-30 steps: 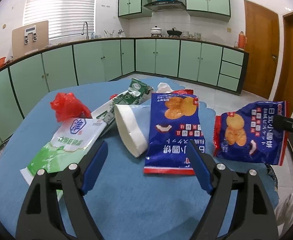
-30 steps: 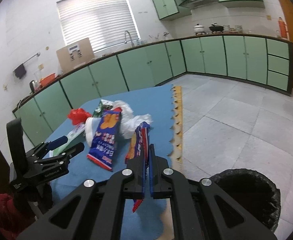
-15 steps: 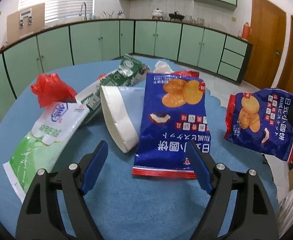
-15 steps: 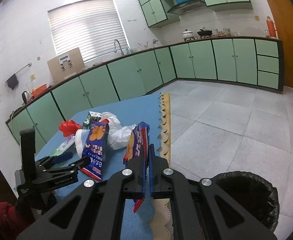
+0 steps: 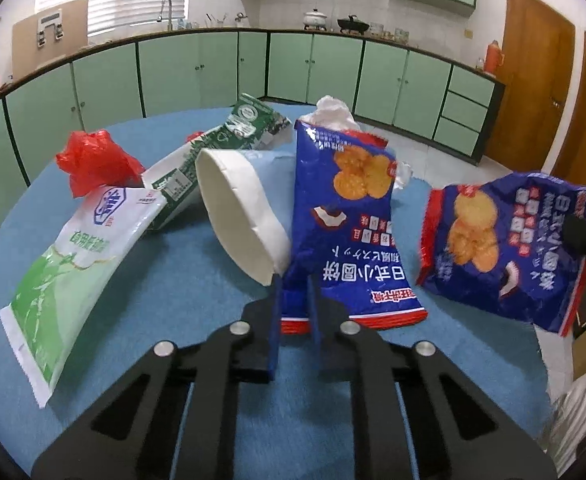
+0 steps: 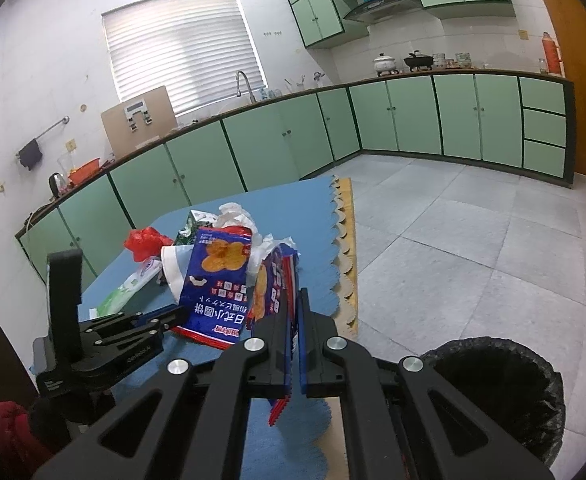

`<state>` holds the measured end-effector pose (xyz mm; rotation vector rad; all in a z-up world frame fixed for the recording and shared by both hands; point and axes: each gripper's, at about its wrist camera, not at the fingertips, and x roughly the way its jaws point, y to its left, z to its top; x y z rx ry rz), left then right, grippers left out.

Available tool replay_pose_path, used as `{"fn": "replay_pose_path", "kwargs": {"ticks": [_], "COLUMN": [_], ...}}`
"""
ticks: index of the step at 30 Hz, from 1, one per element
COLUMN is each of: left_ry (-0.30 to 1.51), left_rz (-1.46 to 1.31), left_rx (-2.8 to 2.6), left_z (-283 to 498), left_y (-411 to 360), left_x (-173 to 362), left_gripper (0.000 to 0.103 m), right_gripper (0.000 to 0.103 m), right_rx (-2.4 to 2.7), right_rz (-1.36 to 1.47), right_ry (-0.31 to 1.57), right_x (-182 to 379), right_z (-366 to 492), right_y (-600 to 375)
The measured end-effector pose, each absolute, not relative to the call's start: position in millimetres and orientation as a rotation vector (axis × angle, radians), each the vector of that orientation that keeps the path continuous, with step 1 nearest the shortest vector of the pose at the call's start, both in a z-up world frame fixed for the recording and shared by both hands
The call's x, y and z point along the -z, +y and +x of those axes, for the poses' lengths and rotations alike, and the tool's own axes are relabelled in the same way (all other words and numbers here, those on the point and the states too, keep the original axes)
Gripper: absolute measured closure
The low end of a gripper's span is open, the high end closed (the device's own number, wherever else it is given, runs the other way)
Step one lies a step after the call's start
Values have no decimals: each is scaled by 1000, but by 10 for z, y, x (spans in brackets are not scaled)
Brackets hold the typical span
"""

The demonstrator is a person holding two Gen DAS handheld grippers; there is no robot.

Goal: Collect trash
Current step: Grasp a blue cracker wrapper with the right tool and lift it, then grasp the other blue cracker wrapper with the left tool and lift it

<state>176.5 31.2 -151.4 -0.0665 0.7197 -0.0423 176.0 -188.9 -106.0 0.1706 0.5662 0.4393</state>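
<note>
My left gripper (image 5: 295, 300) is shut on the lower edge of a blue cracker bag (image 5: 347, 216) that lies on the blue table mat (image 5: 181, 320). It also shows in the right wrist view (image 6: 217, 272). My right gripper (image 6: 293, 320) is shut on a second blue cracker bag (image 6: 273, 284) and holds it in the air past the table's right edge (image 5: 509, 240). A black-lined trash bin (image 6: 501, 392) stands on the floor below right of it.
On the mat lie a white paper cup (image 5: 237, 208), a green milk carton (image 5: 221, 140), a green-white pouch (image 5: 77, 244), a red plastic bag (image 5: 95, 160) and white crumpled plastic (image 5: 333, 114). Green kitchen cabinets (image 6: 413, 120) line the walls.
My left gripper moved forward and closed on the lower edge of the blue cracker bag on the mat. The right gripper carried its bag slightly further toward the bin.
</note>
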Motion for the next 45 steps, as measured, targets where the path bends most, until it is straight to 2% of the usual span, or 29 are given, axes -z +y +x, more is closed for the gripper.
{"fn": "replay_pose_path", "kwargs": {"ticks": [4,8,9,12,13,17,20,22,27,34,40,41,42,43,45], "left_ry": [685,668,666,686,696,726,737,731,688,623,649,651,654,652,638], "left_rz": [-86,-100,-91,-89,-99,-123,-138,-140,-140,-147,-146,-149,-147,-141,-126], "left_rx": [59,119,122,148,158,188,205,205,190,191,227,233,245,248,252], "left_z": [1613,1512,1502,1566,1600,1705,1744,1745,1700,1564,1620,1618,1606,1591,1540], "left_y": [311,252,236,169,157,158,137,119,138,179,123,108,88,82,96], "left_x": [1396,1318,1330,1395,1425,1507,1543,1531,1418,1192,1191,1194,1198,1206,1226], "left_gripper": [99,97,96,72,68,66,74,91,103,103,102,101,94,80,63], "right_gripper": [100,100,100,100,100,100,100,100,100,100,100,100,100,100,100], "right_rx": [-454,-466,-469,-474,-474,-479,-482,-482,-477,-466,-467,-472,-478,-481,-488], "right_rz": [160,156,158,161,159,165,172,169,174,176,195,201,206,204,199], "right_ry": [570,577,581,589,592,602,612,614,599,555,573,578,579,577,572], "right_x": [1066,1082,1096,1100,1103,1123,1139,1142,1085,916,951,961,967,960,945], "right_z": [1739,1735,1738,1758,1758,1765,1777,1779,1767,1712,1730,1733,1732,1727,1719], "right_y": [-1823,-1764,-1760,-1771,-1767,-1758,-1748,-1738,-1762,-1806,-1814,-1810,-1798,-1784,-1762]}}
